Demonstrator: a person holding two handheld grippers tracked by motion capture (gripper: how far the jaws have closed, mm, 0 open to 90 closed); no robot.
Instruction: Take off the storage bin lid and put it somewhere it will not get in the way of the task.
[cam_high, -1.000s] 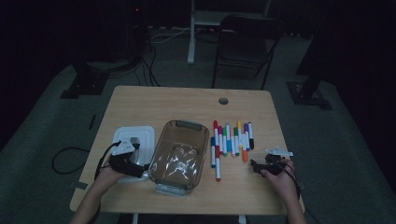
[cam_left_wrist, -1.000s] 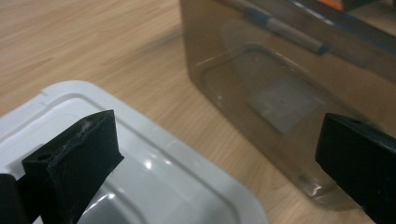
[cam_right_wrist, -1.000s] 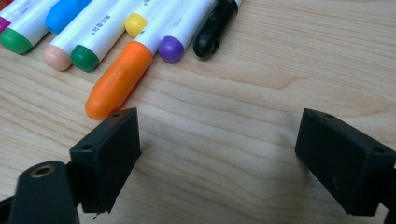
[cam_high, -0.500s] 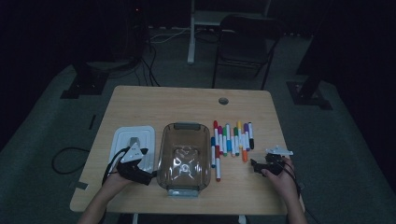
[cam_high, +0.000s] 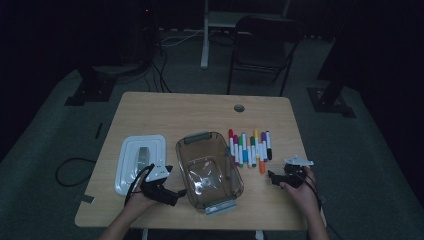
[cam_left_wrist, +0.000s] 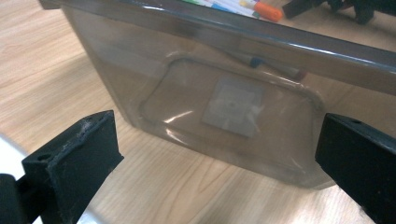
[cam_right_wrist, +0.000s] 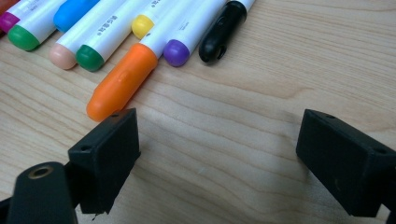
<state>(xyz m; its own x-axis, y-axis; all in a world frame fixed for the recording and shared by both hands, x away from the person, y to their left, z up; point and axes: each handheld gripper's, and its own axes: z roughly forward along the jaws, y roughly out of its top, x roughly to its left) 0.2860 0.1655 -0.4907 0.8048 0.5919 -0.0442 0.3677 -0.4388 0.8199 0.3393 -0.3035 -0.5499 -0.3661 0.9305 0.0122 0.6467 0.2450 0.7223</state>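
The clear plastic container lies open-side up at the centre of the surface, long axis running away from the person, so its mouth is reachable from either hand. A grey latch handle sits at each short end. Seen through its near wall in the left gripper view, one marker already lies against the far inner wall.

The left tool sits just beside the container's near left corner, jaws spread wide and empty, aimed at the side wall; this placement suits steadying or gripping the container while it is loaded.

The row of markers lies parallel just right of the container, caps toward the person, which presents each barrel crosswise to an approaching grip. The right tool rests on the surface near the orange marker, jaws apart and holding nothing, lined up for a pick.

The white lid lies flat to the left, kept clear of the loading path.
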